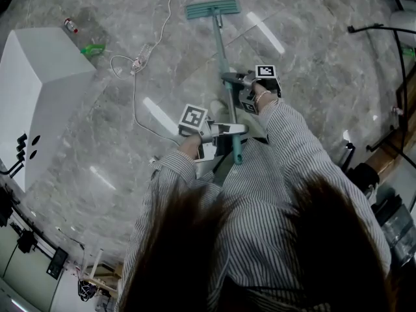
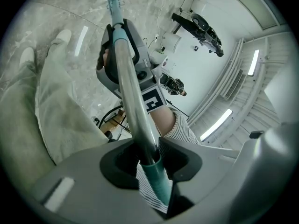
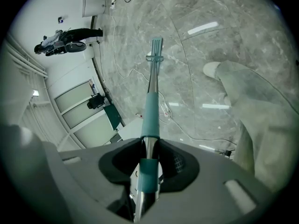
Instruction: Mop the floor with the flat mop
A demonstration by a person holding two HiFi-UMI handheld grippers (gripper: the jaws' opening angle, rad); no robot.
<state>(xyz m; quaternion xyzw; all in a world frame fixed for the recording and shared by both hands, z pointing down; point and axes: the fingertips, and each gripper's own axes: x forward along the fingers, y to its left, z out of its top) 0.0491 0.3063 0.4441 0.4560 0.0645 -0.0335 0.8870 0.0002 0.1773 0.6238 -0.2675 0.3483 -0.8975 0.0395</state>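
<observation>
A flat mop with a teal head (image 1: pixel 212 9) lies on the grey marble floor ahead of me; its teal and metal handle (image 1: pixel 224 77) runs back toward my body. My right gripper (image 1: pixel 242 80) is shut on the handle's middle, where the handle (image 3: pixel 148 125) runs out between its jaws toward the mop head (image 3: pixel 156 45). My left gripper (image 1: pixel 229 129) is shut on the handle lower down, near its teal end. In the left gripper view the handle (image 2: pixel 133 106) passes between the jaws and up to the right gripper (image 2: pixel 122 48).
A white cabinet (image 1: pixel 39 90) stands at the left. A white cable with a power strip (image 1: pixel 140 60) trails over the floor left of the mop. A bottle (image 1: pixel 70 25) and a green object (image 1: pixel 93 49) lie far left. Dark stands (image 1: pixel 383 77) and equipment line the right side.
</observation>
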